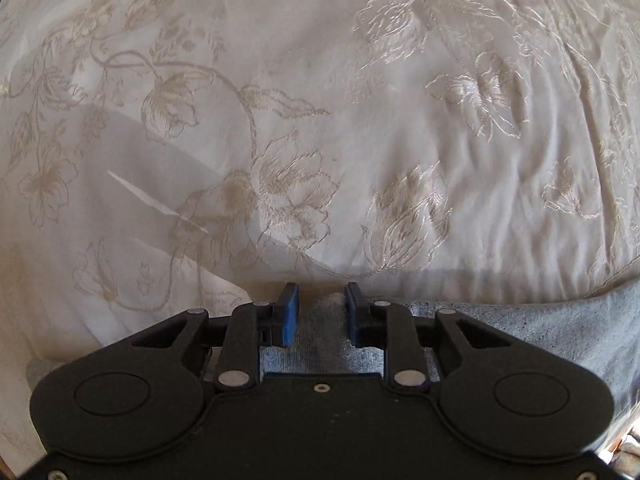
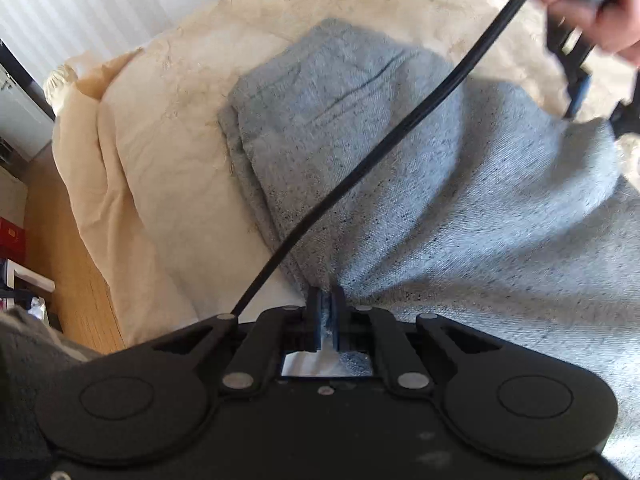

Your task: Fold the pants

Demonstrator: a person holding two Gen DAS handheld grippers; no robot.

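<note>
In the left wrist view, our left gripper sits at the bottom middle, jaws a little apart over the edge of the soft grey knit pants, not pinching. The cream flowered bedcover gives lots of room ahead. In the right wrist view, our right gripper squeezes a floppy fold of pants; the bed edge drops at left.

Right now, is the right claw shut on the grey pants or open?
Shut on them: the right claw has its blue pads nearly together, pinching a bunched fold of the grey knit pants.
</note>
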